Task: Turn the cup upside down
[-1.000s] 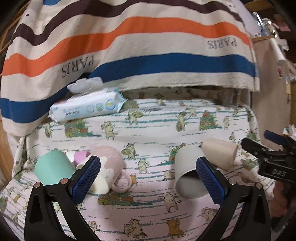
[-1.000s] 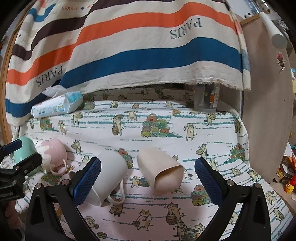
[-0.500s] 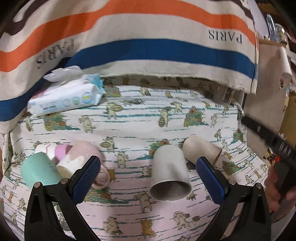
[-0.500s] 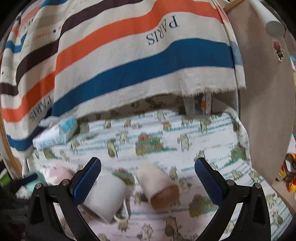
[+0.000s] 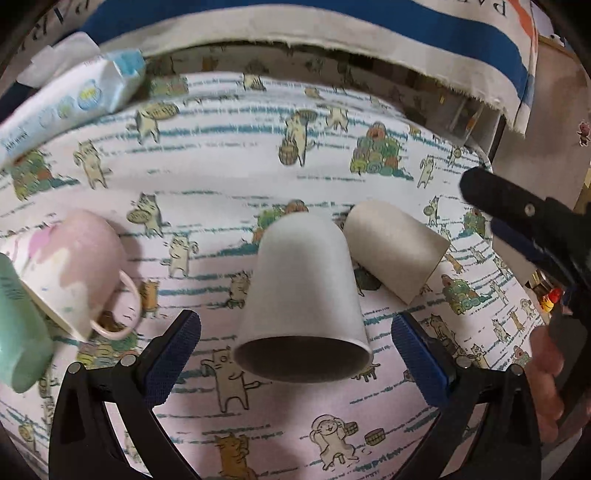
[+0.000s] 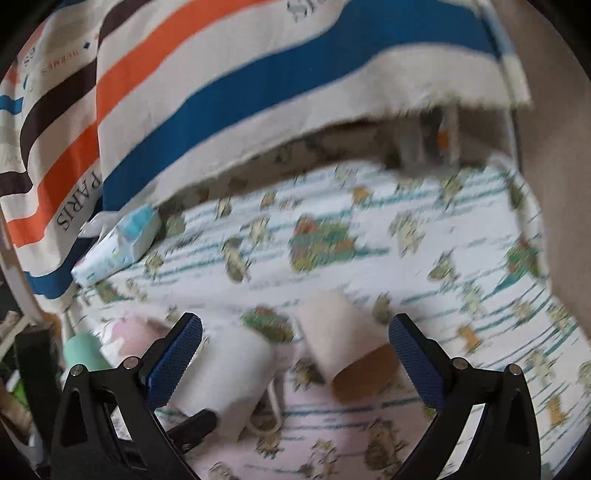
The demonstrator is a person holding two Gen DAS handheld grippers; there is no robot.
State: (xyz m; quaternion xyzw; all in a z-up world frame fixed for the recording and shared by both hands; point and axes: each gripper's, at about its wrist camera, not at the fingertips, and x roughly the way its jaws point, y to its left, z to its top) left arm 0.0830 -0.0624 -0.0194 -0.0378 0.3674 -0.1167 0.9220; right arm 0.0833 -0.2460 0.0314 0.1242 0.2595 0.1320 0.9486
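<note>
Looking along my left gripper [image 5: 295, 343], I have its jaws spread wide with the grey cup [image 5: 301, 295] lying on its side between them, mouth toward the camera, neither blue pad [image 5: 173, 354] touching it. That cup is my landmark on the cat-print cloth [image 5: 221, 155]. Just right of it, nearly touching near the base, lies the beige cup [image 5: 397, 247], also on its side, mouth angled away to the right. Well to the left of the grey cup a pink mug [image 5: 74, 273] lies tipped over, handle toward the grey cup, and a mint cup [image 5: 18, 332] sits against the pink mug's far side. Far behind the grey cup, up left, is a wipes pack [image 5: 70, 107] at the foot of the striped drape [image 5: 406, 33].

My right gripper [image 6: 295, 354] is also spread wide and holds nothing; it shows in the left view at the right edge, well right of the beige cup. Its own view is motion-blurred: the grey cup [image 6: 229, 376] sits behind the left pad with a handle low on its right side, and the beige cup [image 6: 347, 350] lies between the pads, apart from both.
</note>
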